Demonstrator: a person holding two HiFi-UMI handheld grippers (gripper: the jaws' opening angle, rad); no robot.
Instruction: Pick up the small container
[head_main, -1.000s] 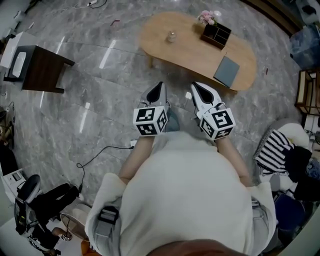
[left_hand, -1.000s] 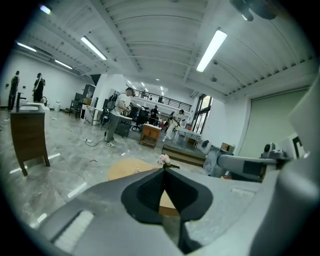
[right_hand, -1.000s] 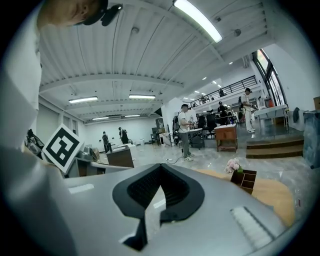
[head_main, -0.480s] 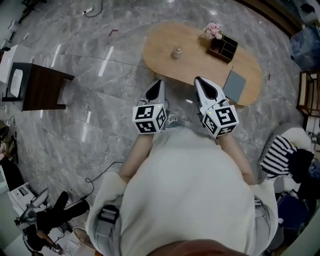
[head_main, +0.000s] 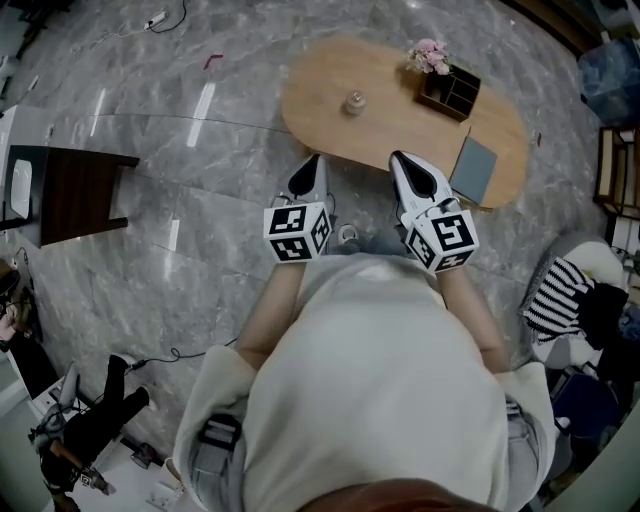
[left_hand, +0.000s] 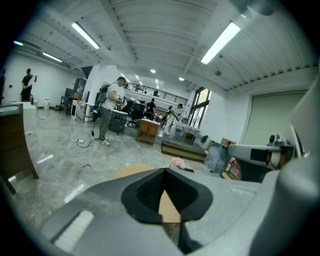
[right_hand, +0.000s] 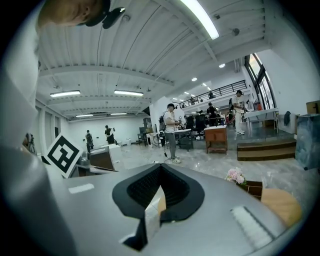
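Both claws have edged nearer the counter (head_main: 400, 125) than a second ago, and the dark side table (head_main: 70, 190) has slid toward the left edge of the head view. Now the left claw (head_main: 313, 162) hangs over the grey marble floor (head_main: 180, 120) just short of the counter's near rim, its jaws pressed together with nothing between them. Beside it, the right claw (head_main: 399, 160) overlaps that rim from above. Its jaws look closed and empty too, though only a thin slit shows between the pads. On the counter's left half the small container (head_main: 352, 102) stands upright, well apart from both claws. Pink flowers (head_main: 430, 55) and a dark compartment box (head_main: 448, 88) sit near the far right end. Nearer the person, a grey pad (head_main: 473, 168) lies flat by the right rim.
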